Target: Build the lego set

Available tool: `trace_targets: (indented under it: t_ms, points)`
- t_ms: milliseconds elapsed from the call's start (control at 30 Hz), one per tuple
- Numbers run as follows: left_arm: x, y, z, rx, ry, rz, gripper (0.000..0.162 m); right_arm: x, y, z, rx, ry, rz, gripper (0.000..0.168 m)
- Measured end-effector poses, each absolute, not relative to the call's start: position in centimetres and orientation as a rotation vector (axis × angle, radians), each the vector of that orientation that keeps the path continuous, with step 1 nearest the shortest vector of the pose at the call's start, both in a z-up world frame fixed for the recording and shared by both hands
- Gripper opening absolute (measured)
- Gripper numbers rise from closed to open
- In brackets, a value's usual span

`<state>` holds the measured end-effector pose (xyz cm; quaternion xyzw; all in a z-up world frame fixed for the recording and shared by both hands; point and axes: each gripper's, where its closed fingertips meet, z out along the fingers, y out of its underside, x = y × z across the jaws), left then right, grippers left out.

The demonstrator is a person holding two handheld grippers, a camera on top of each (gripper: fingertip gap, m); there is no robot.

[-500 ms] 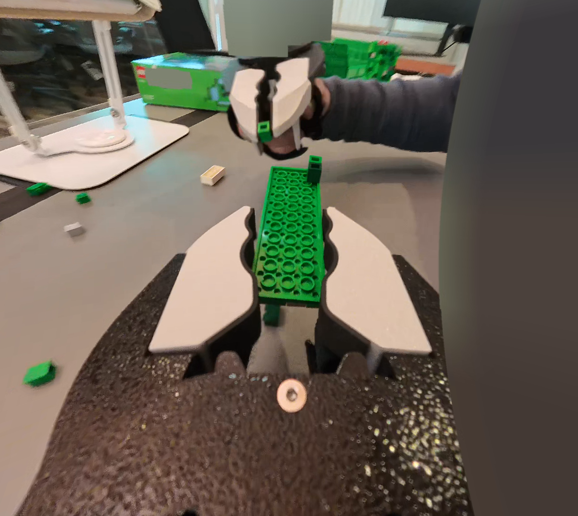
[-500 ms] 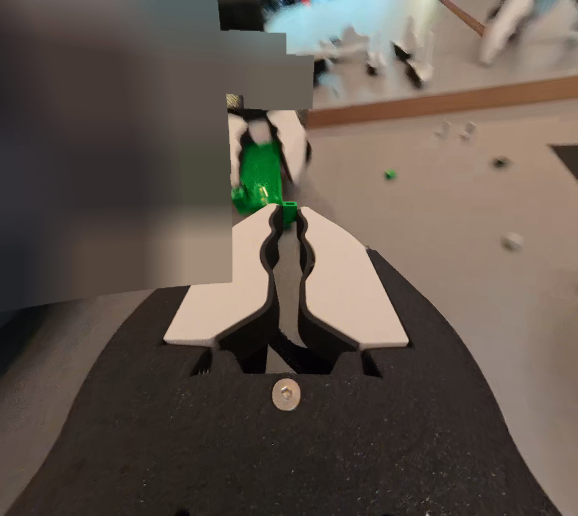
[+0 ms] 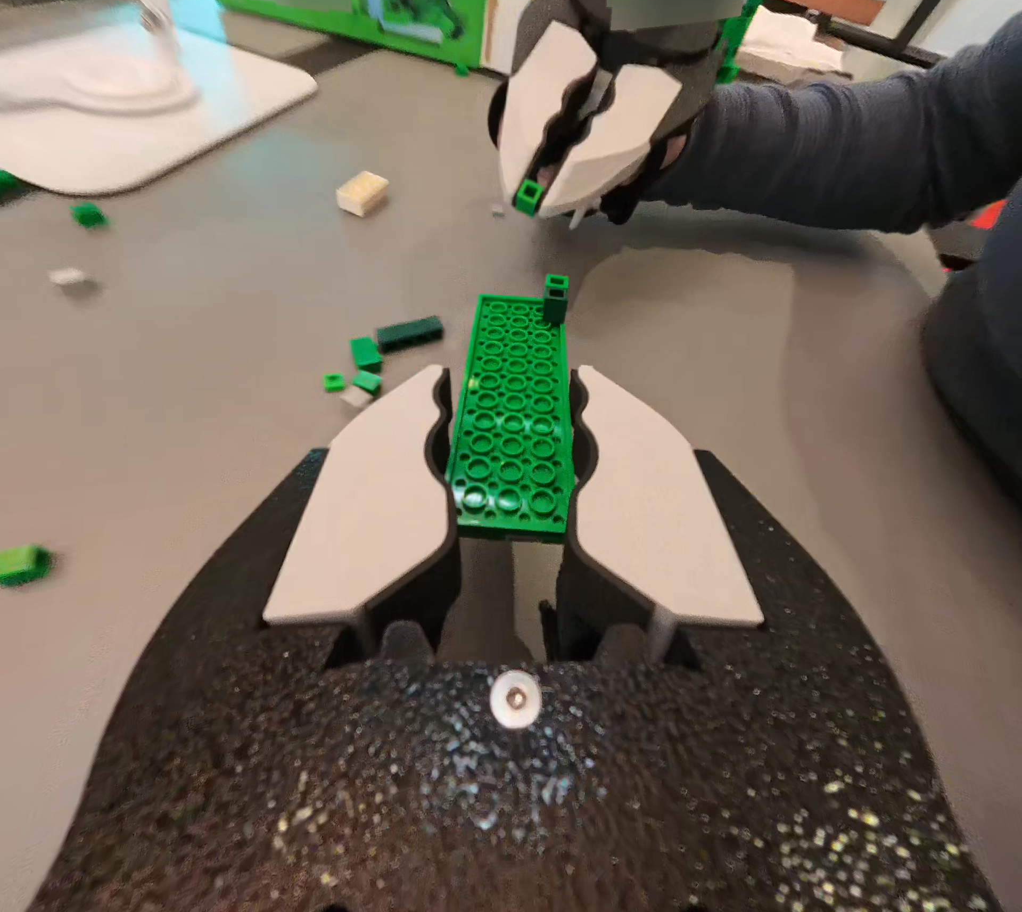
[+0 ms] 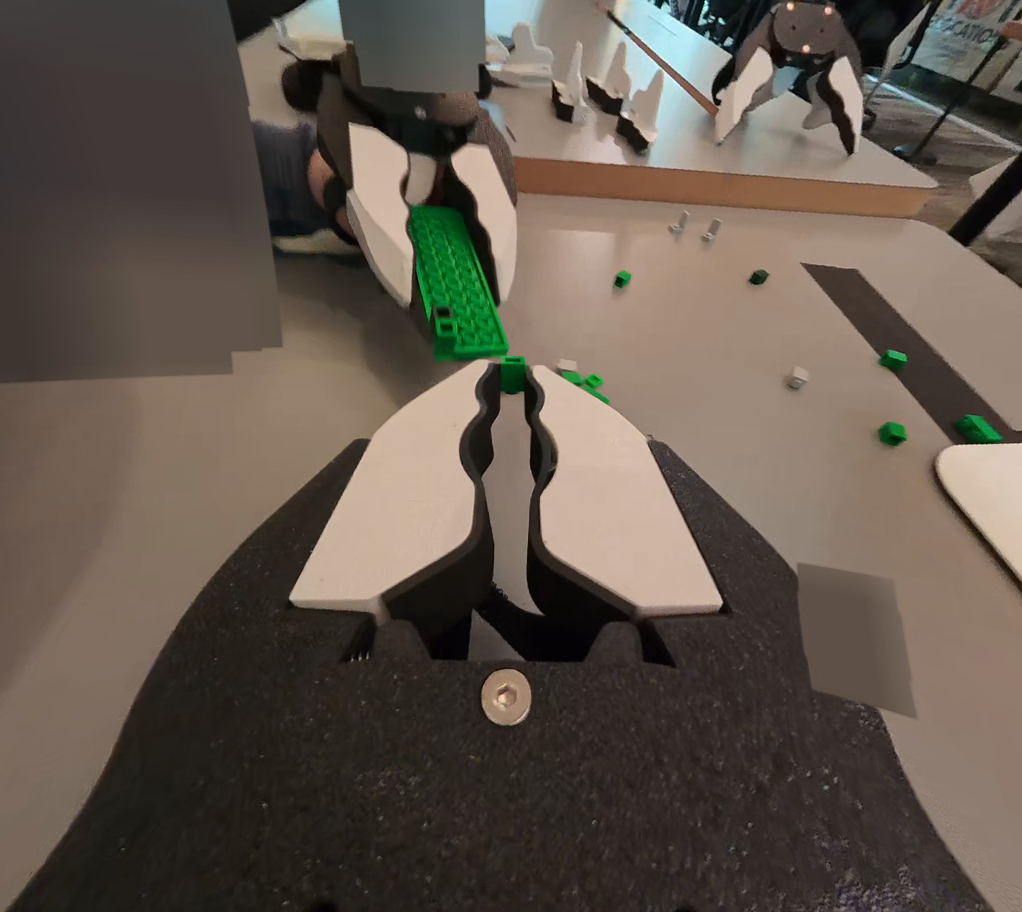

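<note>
Green plate (image 3: pixel 511 421) in left claw (image 3: pixel 509 382), long axis pointing forward.

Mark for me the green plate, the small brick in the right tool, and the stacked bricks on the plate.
green plate (image 3: pixel 511 434), left wrist view, studded top.
small brick (image 4: pixel 512 373), right wrist view, its front face.
stacked bricks (image 3: pixel 555 299), left wrist view, side of the stack.

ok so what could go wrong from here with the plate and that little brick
1. The right tongs pinch the small green brick only at its tip; pressing down could twist it loose.
2. The green plate is held at one end by the left tongs; pressure near the stacked bricks could lever it.
</note>
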<state>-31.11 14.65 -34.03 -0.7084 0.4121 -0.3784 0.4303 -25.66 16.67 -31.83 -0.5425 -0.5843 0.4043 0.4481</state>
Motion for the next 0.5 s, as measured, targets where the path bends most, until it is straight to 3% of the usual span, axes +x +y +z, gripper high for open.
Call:
trace_targets:
  t_ms: [433,500]
  points:
    - [-27.4,7.4,-38.2,-2.046,1.021,-0.596,0.041,-24.1,9.9,-31.2,-1.138,-1.458,1.078,0.008]
    - [-27.7,6.9,-39.0,-2.073,1.063,-0.531,0.047,-24.1,9.1,-31.0,-1.099,-1.473,1.105,0.008]
